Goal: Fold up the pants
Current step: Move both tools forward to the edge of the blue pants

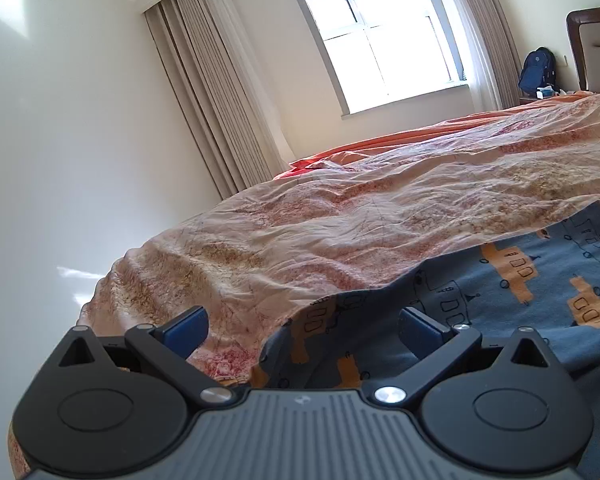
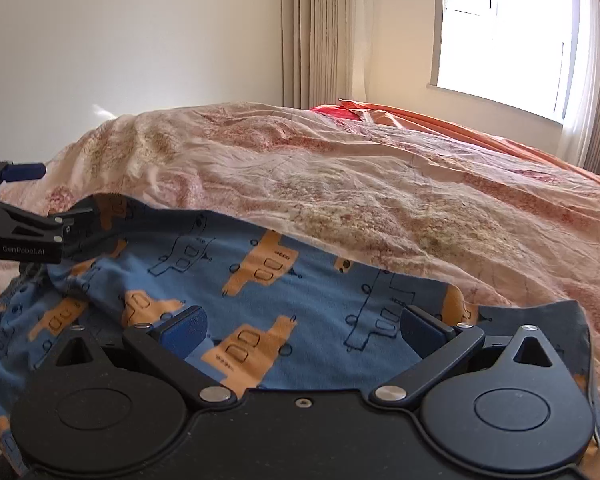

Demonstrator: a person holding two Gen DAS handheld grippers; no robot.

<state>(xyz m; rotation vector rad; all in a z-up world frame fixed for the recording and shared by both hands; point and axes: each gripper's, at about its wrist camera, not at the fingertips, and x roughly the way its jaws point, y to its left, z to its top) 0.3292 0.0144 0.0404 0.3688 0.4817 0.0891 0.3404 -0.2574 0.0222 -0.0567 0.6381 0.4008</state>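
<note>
Blue pants [image 2: 308, 272] with an orange building print lie spread on the bed, their far edge against a rumpled pink quilt [image 2: 340, 176]. My right gripper [image 2: 304, 326] hovers low over the pants, open, with nothing between its blue pads [image 2: 184, 328]. In the left wrist view the pants [image 1: 520, 288] fill the lower right, and my left gripper [image 1: 304, 324] stands open with the pants' left edge between its fingers, not clamped. The right wrist view shows the left gripper [image 2: 70, 190] at the far left, open at the pants' left end.
The pink quilt [image 1: 340, 220] covers the bed, with an orange sheet [image 1: 400, 140] behind it. A white wall [image 1: 60, 140] lies to the left. Curtains [image 1: 212, 100] and a bright window [image 1: 380, 40] are at the back. A blue backpack [image 1: 538, 70] and a headboard [image 1: 596, 48] stand far right.
</note>
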